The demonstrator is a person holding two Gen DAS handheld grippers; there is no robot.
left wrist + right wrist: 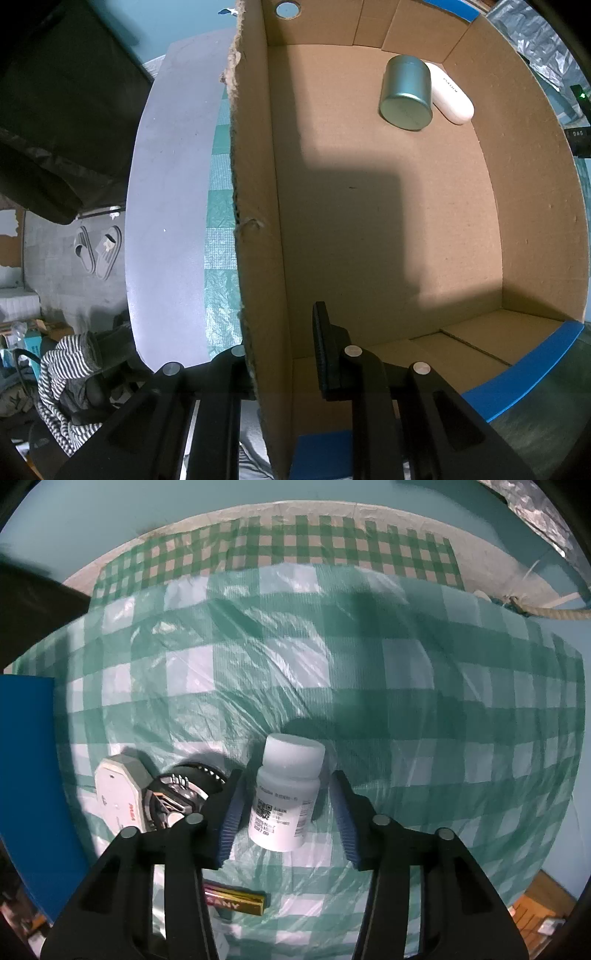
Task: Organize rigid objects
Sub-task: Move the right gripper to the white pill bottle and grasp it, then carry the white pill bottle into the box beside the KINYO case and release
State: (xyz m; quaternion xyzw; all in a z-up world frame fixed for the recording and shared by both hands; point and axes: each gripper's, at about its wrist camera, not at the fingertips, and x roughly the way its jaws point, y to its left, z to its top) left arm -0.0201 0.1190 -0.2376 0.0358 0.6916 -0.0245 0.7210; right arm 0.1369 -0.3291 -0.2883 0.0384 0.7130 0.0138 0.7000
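In the left wrist view a cardboard box (388, 221) with blue tape holds a silver-green metal tin (406, 92) lying next to a white oblong case (452, 94) at its far corner. My left gripper (284, 354) straddles the box's left wall (255, 221), one finger inside and one outside, jaws apart and not pressing on it. In the right wrist view a white pill bottle (286, 794) stands on the green checked tablecloth (406, 701) between the fingers of my right gripper (286, 812). The jaws are open with gaps on both sides of the bottle.
Left of my right gripper lie a white device (118, 794) and a black round gadget (181, 794). A gold and pink bar (232, 902) lies under the gripper. Blue box tape (29, 775) shows at far left. Slippers (98, 251) and striped clothes (62, 387) lie on the floor.
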